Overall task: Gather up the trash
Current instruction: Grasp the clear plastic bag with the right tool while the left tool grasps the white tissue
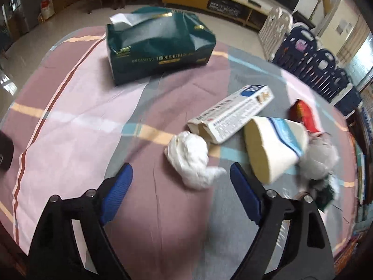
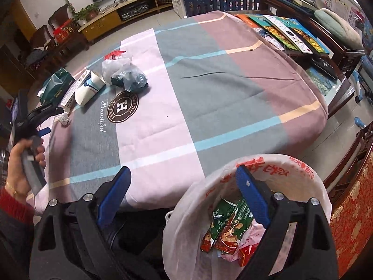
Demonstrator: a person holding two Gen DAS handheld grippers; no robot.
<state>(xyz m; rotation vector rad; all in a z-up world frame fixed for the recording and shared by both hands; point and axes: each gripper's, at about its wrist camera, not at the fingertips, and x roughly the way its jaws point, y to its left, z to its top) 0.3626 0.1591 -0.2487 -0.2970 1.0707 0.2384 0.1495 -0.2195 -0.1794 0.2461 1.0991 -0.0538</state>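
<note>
My left gripper is open and empty just above the tablecloth, with a crumpled white tissue right ahead between its fingertips. Beyond lie a white toothpaste box, a tipped paper cup, a clear plastic bag and a red wrapper. My right gripper is open and empty over the table's near edge; its right finger hangs above a trash bin lined with a white bag holding green and red wrappers. The right wrist view shows the trash pile far left.
A green tissue pack sits at the far side of the table. Books lie along the table's right edge. A red patterned chair stands beside the bin. A dark object sits at the left edge.
</note>
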